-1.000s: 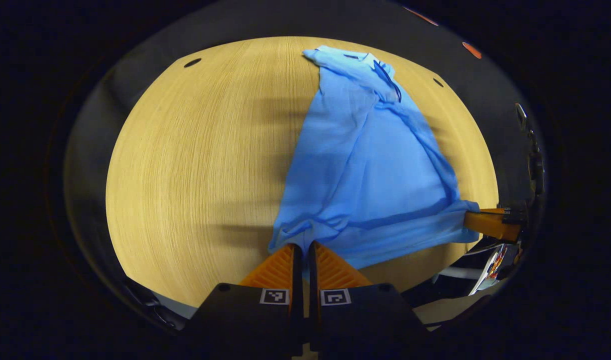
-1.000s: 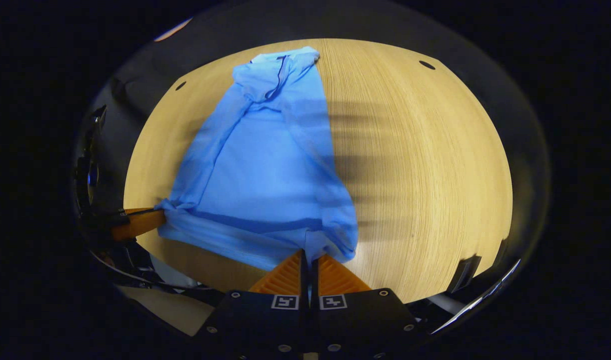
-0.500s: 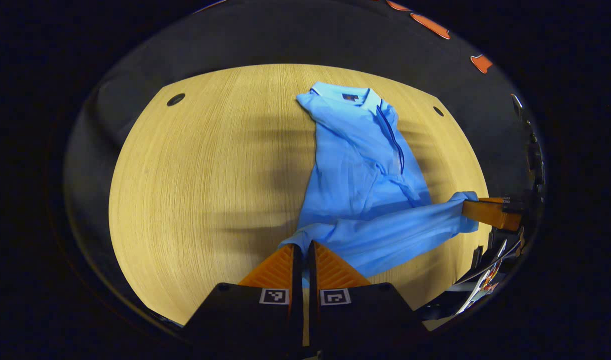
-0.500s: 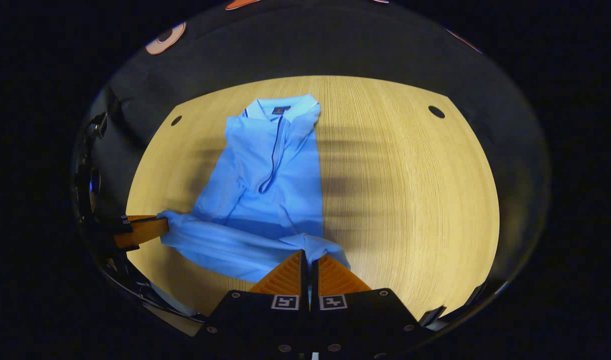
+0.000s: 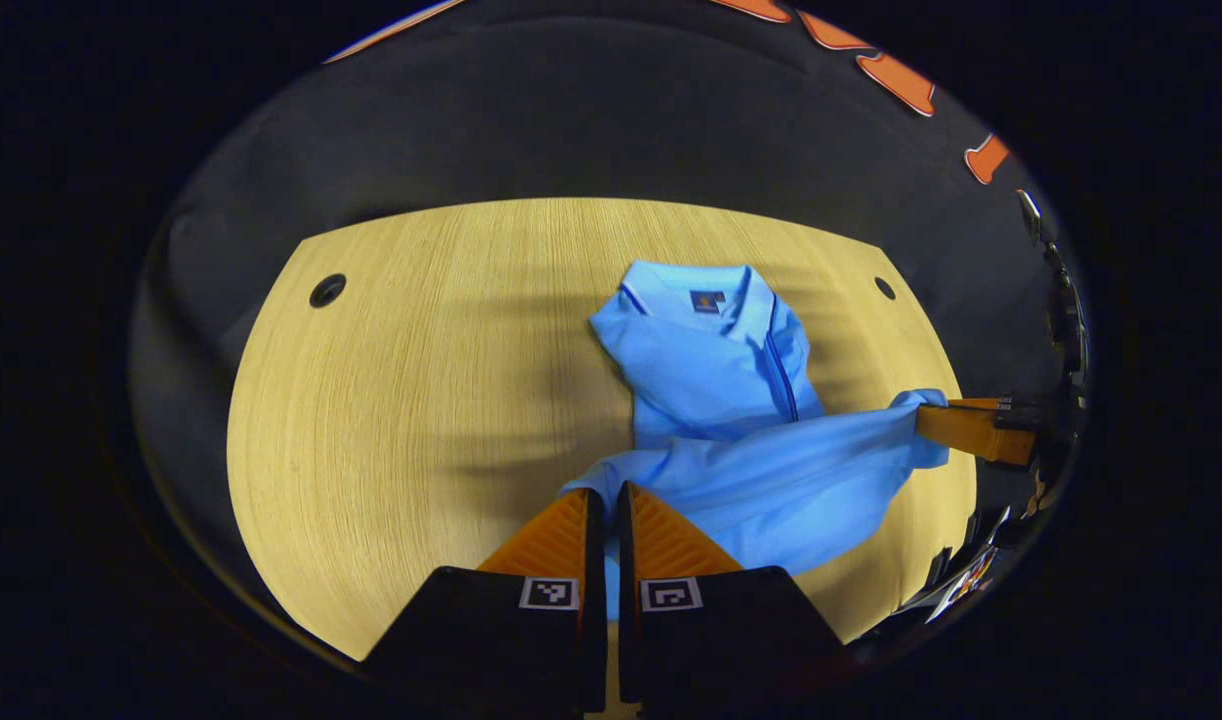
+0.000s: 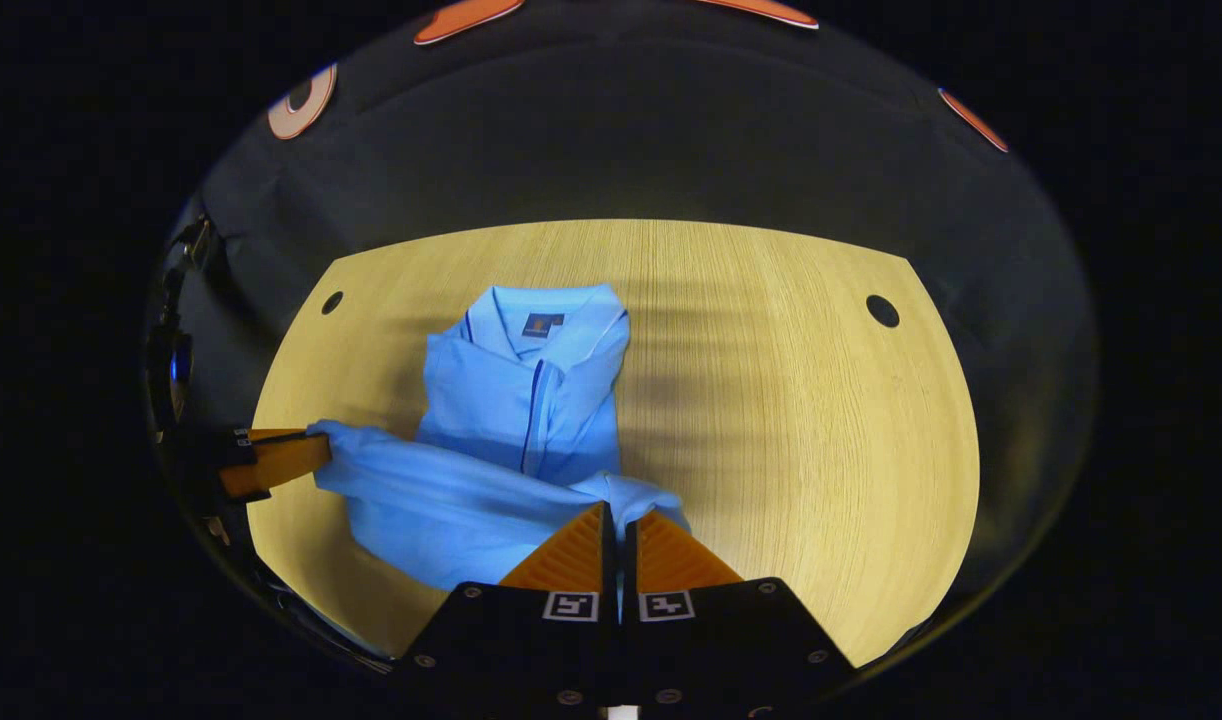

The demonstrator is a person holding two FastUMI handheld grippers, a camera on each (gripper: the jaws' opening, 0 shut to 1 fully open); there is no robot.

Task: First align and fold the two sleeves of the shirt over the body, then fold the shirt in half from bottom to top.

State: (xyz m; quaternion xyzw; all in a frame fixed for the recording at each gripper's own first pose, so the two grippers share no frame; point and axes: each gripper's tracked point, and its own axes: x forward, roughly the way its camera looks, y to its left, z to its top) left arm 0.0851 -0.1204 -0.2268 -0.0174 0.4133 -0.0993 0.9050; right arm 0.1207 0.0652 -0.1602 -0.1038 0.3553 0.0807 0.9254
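A: Where does the blue polo shirt [image 5: 716, 365] lie?

B: On the wooden desk [image 5: 421, 400], collar toward the far edge, its lower part lifted off the desk and drawn toward the collar. In the right gripper view the shirt [image 6: 521, 400] sits left of the desk's middle, the hem band stretched level between the two grippers.

A: How is the left gripper [image 5: 604, 495] posed?

B: It points forward over the near edge of the desk, fingers pressed together on one hem corner, cloth pinched between them. In the right gripper view it enters from the left [image 6: 316, 452], roughly level.

A: And the right gripper [image 6: 619, 512]?

B: Likewise closed, gripping the other hem corner. In the left gripper view it reaches in from the right [image 5: 926, 420], fingers clamped on the cloth, held level above the desk's right edge
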